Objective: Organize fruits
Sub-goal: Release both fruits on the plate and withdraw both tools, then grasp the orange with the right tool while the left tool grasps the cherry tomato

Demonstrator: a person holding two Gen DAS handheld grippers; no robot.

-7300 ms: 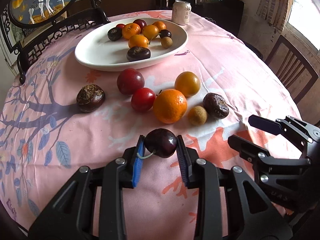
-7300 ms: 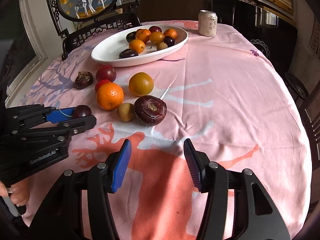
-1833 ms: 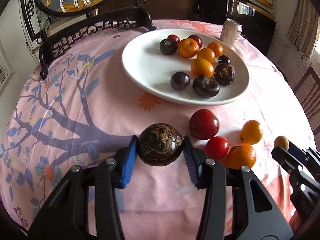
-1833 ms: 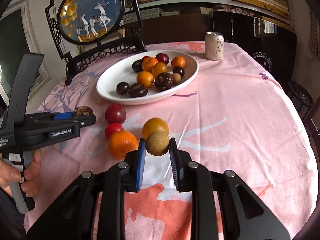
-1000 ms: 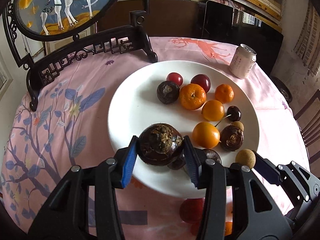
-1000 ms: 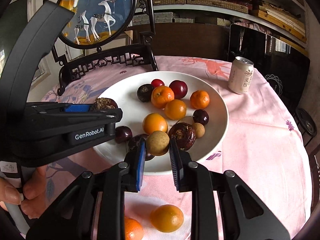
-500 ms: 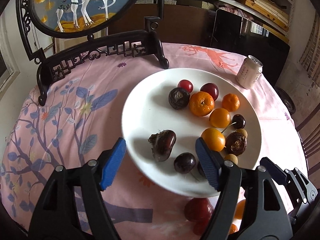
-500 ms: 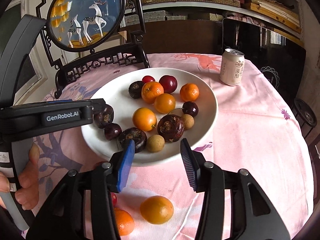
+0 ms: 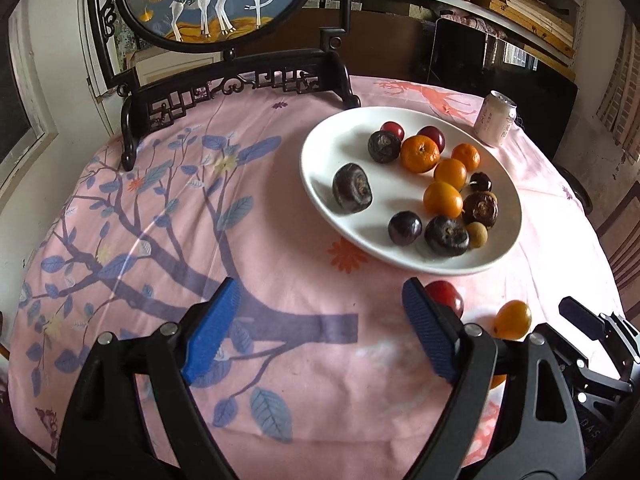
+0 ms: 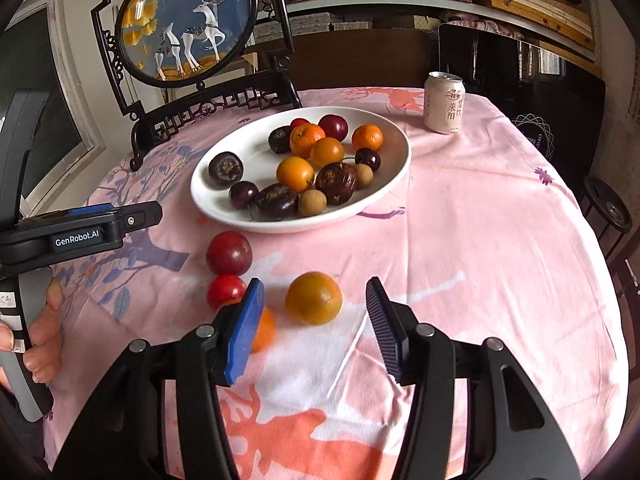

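Both grippers withdrew empty; thirteen fruits on plate (image 10: 394, 184)

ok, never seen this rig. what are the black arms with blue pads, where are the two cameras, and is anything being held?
There is no robot here: a person carries one hand-held gripper in each hand, and each has a fisheye camera looking forward along its two fingers. In the left wrist view the left hand-held gripper is open and empty; in the right wrist view the right hand-held gripper is open and empty too. On the pink patterned tablecloth sits a white oval plate holding plums, oranges and other small fruit. Off the plate, on the cloth, are a large red plum, a small red fruit, a yellow-orange round fruit and an orange partly hidden behind a finger. A pale drink can stands behind the plate.
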